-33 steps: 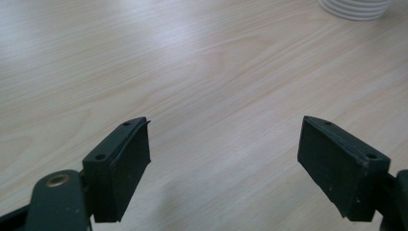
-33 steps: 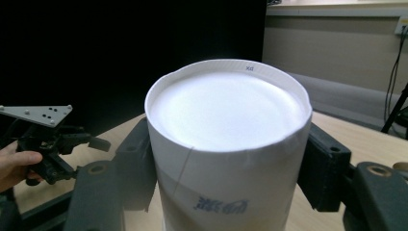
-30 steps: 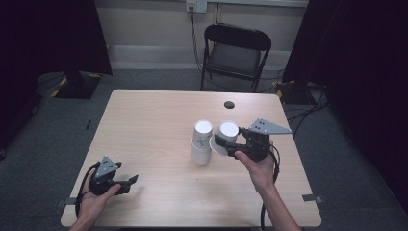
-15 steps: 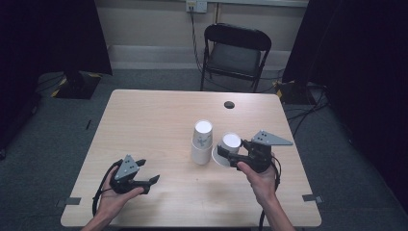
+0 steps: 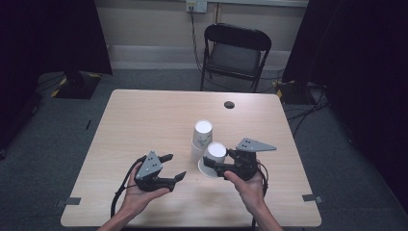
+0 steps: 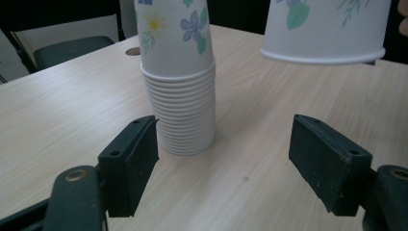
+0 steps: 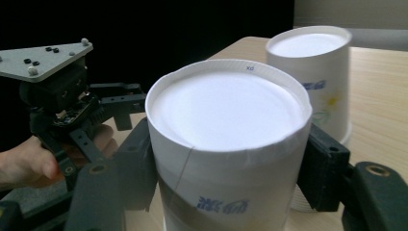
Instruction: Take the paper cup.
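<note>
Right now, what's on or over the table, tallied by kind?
Stacks of upside-down floral paper cups: 1
Single upside-down paper cup, clamped in the right gripper clear of the tabletop: 1
Grippers, counting the left gripper, open on nothing: 2
Small dark round spot at the far table edge: 1
Total: 5

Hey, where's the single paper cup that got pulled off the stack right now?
In the high view the single cup sits upside down between the right gripper's jaws, just right of the cup stack, and lifted off the table.
</note>
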Available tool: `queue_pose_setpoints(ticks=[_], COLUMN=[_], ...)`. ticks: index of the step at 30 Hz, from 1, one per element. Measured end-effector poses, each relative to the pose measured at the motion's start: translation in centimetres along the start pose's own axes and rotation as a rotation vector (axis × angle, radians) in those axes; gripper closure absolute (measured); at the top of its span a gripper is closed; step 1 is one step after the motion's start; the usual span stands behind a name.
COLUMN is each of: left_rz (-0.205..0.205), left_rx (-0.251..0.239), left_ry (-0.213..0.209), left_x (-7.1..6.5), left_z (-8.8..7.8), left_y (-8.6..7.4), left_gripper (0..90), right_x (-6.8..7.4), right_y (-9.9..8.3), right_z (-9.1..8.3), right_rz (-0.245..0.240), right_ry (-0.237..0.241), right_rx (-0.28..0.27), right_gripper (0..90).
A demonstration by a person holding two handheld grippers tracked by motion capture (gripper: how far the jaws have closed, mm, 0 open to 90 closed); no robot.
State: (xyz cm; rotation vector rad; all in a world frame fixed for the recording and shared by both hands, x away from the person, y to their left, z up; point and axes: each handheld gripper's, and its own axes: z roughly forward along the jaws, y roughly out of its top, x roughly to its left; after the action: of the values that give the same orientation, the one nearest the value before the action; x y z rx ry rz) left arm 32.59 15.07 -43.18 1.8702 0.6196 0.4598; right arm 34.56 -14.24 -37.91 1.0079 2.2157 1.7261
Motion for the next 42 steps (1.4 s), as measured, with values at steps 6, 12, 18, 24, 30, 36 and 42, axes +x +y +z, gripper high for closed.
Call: queue_pose_setpoints(ticks=[6, 12, 18, 24, 30, 36, 42], left_rz=[-0.003, 0.05, 0.052, 0.065, 0.09, 0.111, 0.126], left_rx=[-0.021, -0.065, -0.069, -0.045, -0.035, -0.082, -0.108], left_ry=[-0.022, -0.028, -0.041, -0.056, -0.064, -0.022, -0.002], left_x=[-0.4, -1.0, -1.4, -1.8, -2.5, -3.2, -3.3], left_z=[-0.5, -1.2, -1.2, -0.7, 0.1, 0.1, 0.2], left_y=[-0.4, -0.1, -0.1, -0.6, -0.8, -0.8, -0.9], left_gripper=[32.0, 41.1, 48.2, 49.0, 49.0, 53.9, 58.7], right_x=[1.2, 2.2, 2.5, 2.1, 2.5, 3.0, 3.1], right_y=[-0.7, -0.9, -1.2, -0.8, -0.5, -0.6, -0.5], right_z=[1.3, 2.3, 2.5, 1.9, 1.9, 2.3, 2.4], right_rz=[-0.01, -0.005, -0.004, 0.003, 0.032, 0.039, 0.063], right_ry=[0.041, 0.075, 0.078, 0.055, 0.112, 0.134, 0.166], right_rx=[0.029, 0.044, 0.049, 0.021, 0.002, 0.021, 0.033], right_gripper=[34.6, 34.7, 34.7, 34.8, 34.8, 34.8, 34.9])
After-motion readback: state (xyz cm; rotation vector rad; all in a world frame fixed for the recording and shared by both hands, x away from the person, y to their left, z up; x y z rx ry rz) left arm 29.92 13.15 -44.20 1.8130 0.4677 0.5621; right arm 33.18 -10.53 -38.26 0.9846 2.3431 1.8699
